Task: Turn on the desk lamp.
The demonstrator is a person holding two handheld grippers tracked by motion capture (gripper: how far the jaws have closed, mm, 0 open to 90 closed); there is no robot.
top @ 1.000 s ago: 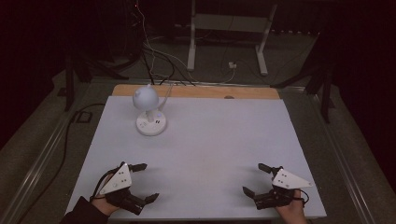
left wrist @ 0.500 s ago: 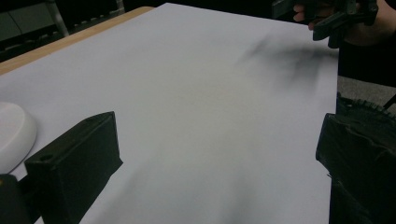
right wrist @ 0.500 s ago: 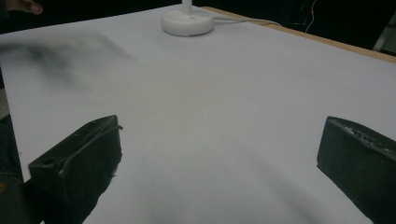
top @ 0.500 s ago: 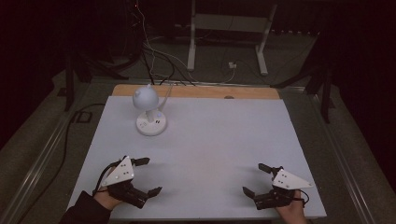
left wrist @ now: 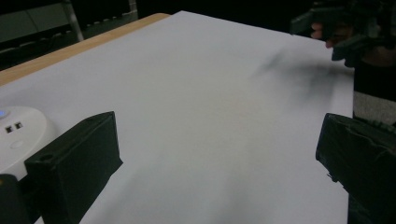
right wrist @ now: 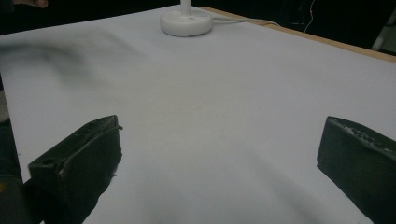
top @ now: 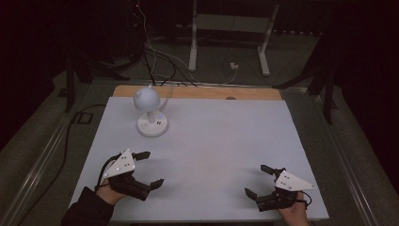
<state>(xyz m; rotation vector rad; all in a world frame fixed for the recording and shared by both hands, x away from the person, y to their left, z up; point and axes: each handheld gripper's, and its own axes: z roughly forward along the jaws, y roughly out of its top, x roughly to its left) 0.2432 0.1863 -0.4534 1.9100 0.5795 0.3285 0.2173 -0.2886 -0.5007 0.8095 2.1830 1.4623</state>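
A white desk lamp (top: 149, 112) with a round head and a round base stands at the back left of the white table top (top: 211, 141). Its base (left wrist: 18, 135) shows at the left edge of the left gripper view, and far off as the base (right wrist: 186, 22) in the right gripper view. My left gripper (top: 149, 168) hovers open near the front left, jaws wide apart with nothing between them. My right gripper (top: 258, 181) is open at the front right, likewise holding nothing. In the left gripper view the right hand's gripper (left wrist: 345, 32) shows at the top right.
A wooden strip (top: 197, 92) runs along the table's far edge. Cables (top: 160, 61) trail on the floor behind it, near a white metal stand (top: 230, 42). A dark cable (top: 70, 127) lies on the floor to the left.
My left gripper has shifted a little to the right and forward, turning slightly. The right gripper and the lamp have stayed put.
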